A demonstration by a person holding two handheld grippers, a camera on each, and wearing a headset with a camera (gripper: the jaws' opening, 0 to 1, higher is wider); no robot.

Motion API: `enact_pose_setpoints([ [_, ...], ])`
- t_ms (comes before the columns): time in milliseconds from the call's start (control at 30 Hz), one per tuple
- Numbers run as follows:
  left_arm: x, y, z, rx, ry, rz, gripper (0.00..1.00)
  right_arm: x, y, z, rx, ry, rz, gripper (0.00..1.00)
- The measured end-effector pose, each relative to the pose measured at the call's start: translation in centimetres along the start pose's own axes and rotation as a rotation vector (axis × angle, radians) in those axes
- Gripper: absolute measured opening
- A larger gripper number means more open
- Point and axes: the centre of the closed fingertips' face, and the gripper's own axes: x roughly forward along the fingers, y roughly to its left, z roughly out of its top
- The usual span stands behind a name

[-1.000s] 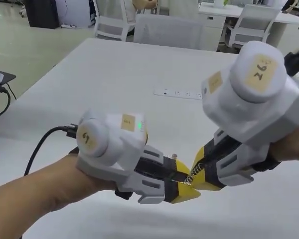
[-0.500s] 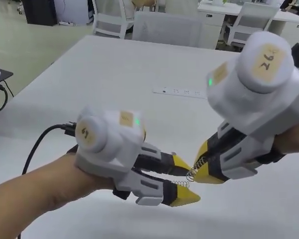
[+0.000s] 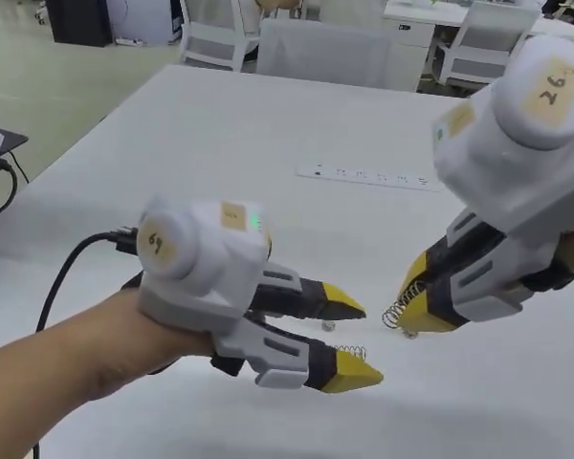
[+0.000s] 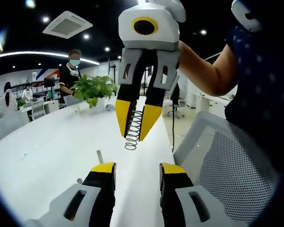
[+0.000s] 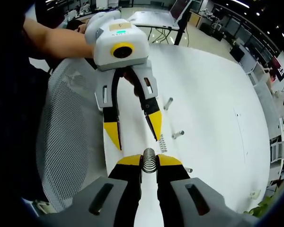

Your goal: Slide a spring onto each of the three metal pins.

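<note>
1. The right tool [image 5: 150, 163] is shut tight on a spring [image 5: 150, 155]. The spring sits between its two yellow tips, and one end pokes out past them.
2. The left tool [image 3: 365, 344] is wide open. It has nothing in it.
3. The two tools point at each other over the white worktop [image 3: 220, 143]. Their tips are near each other but do not touch.
4. A second spring [image 3: 349, 352] lies flat on the worktop. In the head view it lies between the left tool's two tips.
5. Three metal pins are on the worktop close by. In the right gripper view the far pin [image 5: 168, 103] is beside the left tool. The middle pin [image 5: 177, 135] is just beside the second spring. The near pin [image 5: 188, 169] is beside the right tool's tip.
6. A black cable [image 3: 65, 273] runs back from the left tool.
7. A white power strip [image 3: 364, 177] lies farther back on the worktop, well apart from the tools.
</note>
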Motion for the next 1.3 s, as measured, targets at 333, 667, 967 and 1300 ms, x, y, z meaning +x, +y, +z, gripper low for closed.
enact_pose_setpoints([
  [333,-0.9,0.5,0.5,-0.022,-0.017,0.029,0.37,-0.6,-1.4,-1.2,0.030,0.017,-0.021,0.09],
  [667,-2.1,0.8,1.5,-0.025,-0.035,0.056,0.43,-0.8,-3.0,-2.7,0.056,0.053,-0.039,0.09],
  [967,-3.7,0.6,2.2,0.011,-0.020,0.074,0.45,-0.5,-4.2,-3.4,0.068,0.070,-0.043,0.09],
  [1300,-6.7,1.7,0.2,-0.004,0.018,0.155,0.45,0.0,-5.6,-3.9,0.073,0.087,-0.047,0.09],
])
